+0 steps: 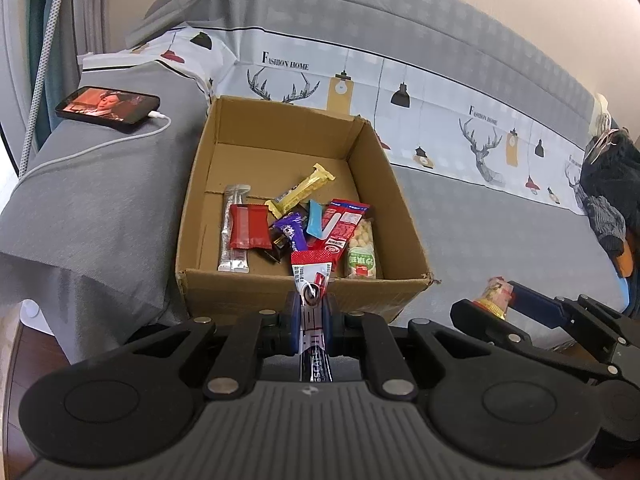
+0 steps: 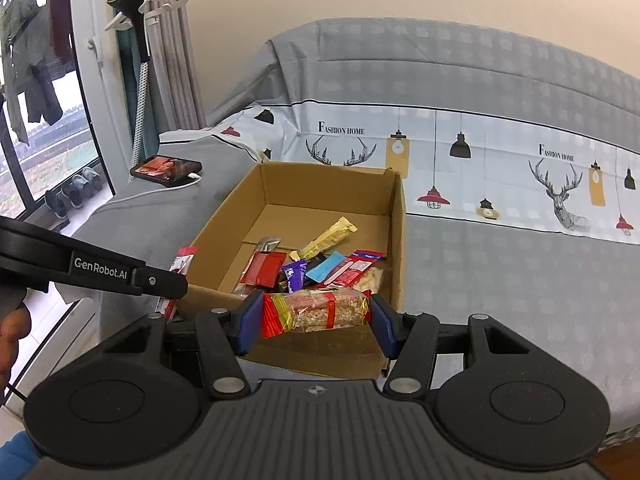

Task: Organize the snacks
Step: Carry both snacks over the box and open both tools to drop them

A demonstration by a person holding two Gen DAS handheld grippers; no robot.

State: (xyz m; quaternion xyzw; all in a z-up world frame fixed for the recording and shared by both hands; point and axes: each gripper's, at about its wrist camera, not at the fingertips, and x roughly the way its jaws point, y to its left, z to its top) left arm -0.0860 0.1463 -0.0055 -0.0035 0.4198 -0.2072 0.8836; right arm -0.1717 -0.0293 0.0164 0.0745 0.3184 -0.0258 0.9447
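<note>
The left gripper (image 1: 311,314) is squeezed almost shut on a thin coffee stick packet (image 1: 314,280), red and white at the top and dark lower down. The packet stands up between the blue pads (image 1: 295,320), just in front of the near wall of the cardboard box (image 1: 280,292).

The right gripper (image 2: 316,320) has its fingers partly apart, holding a clear peanut bar (image 2: 316,312) with red and gold ends. The bar lies sideways, and each end touches a blue pad (image 2: 250,320). It is over the near edge of the box.

The box sits on a grey sofa (image 1: 480,240). Its top is open. Inside are more snacks in a loose pile: a yellow bar (image 1: 302,190), a red packet (image 1: 250,227), a silver stick pack (image 1: 232,232), a purple candy (image 1: 290,232), a blue packet (image 1: 316,219), a red and white bag (image 1: 344,220) and a bag of pale puffs (image 1: 362,254).

To the left of the box a phone (image 1: 108,109) lies on the grey sofa arm with its screen lit. A white cable (image 1: 120,140) is plugged into it. Behind the box the cover has deer and lamps printed on it. Dark clothes (image 1: 612,184) sit at the far right of the sofa.
</note>
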